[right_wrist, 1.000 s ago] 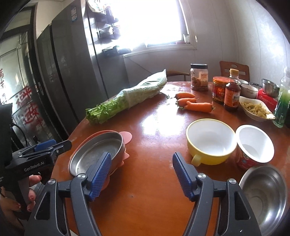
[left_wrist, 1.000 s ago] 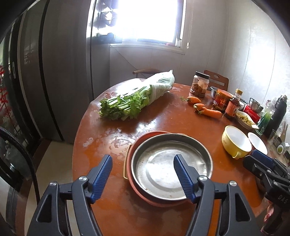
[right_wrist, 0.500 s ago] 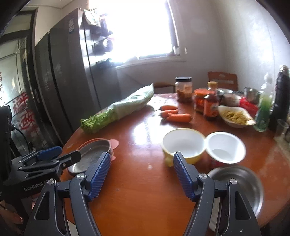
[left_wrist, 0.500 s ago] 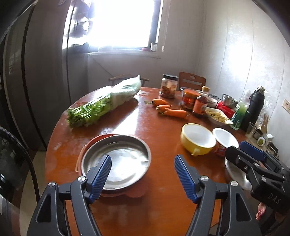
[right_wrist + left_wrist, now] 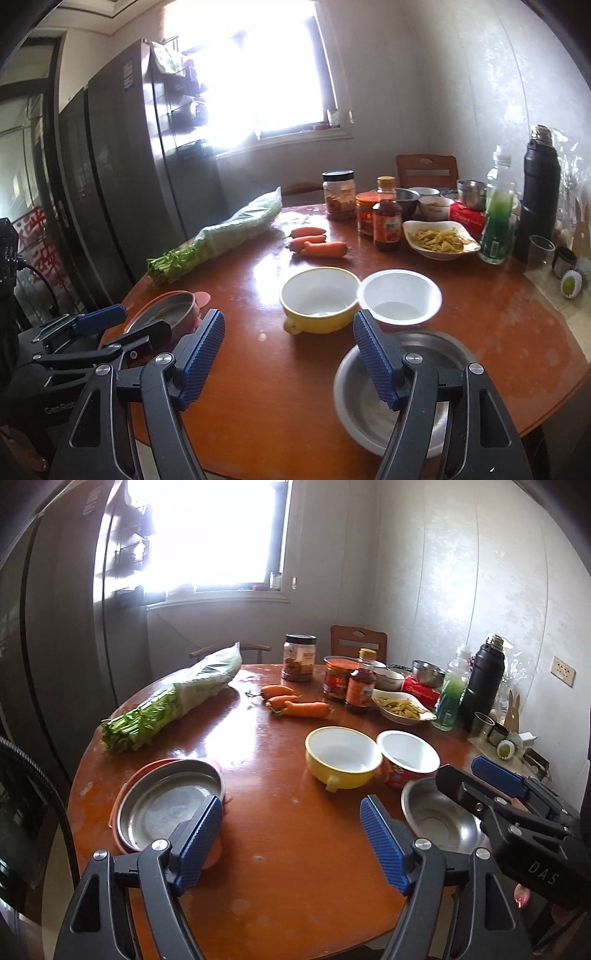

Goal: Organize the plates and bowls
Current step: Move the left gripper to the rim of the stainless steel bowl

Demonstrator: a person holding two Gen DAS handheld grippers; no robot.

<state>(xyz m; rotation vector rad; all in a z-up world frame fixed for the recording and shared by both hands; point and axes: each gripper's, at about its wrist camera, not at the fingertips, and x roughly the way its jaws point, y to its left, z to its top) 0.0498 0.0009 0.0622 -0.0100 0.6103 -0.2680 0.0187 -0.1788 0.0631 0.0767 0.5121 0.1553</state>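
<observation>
A steel plate [image 5: 166, 808] rests on a pink plate [image 5: 147, 771] at the table's near left. A yellow bowl [image 5: 341, 755] and a red cup-bowl with a white inside [image 5: 408, 753] stand side by side mid-table. In front of them sits a steel bowl [image 5: 439, 819]. My left gripper [image 5: 290, 808] hovers over bare table between the steel plate and the steel bowl, its jaws opening with nothing between them. My right gripper [image 5: 289, 321] is open and empty, its right finger above the steel bowl [image 5: 352, 395] and the yellow bowl [image 5: 319, 295] just beyond.
Bagged celery [image 5: 177, 698] and carrots [image 5: 295, 705] lie further back. Jars, a sauce bottle [image 5: 387, 221], a dish of food [image 5: 437, 240], a green bottle and a black flask [image 5: 537, 199] crowd the far right. A tall fridge [image 5: 122, 166] stands left of the round table [image 5: 280, 812].
Both grippers have drawn back and risen. The left one has left the steel plate and moved right, with its jaws a little wider. The steel bowl now lies under the right gripper's right finger.
</observation>
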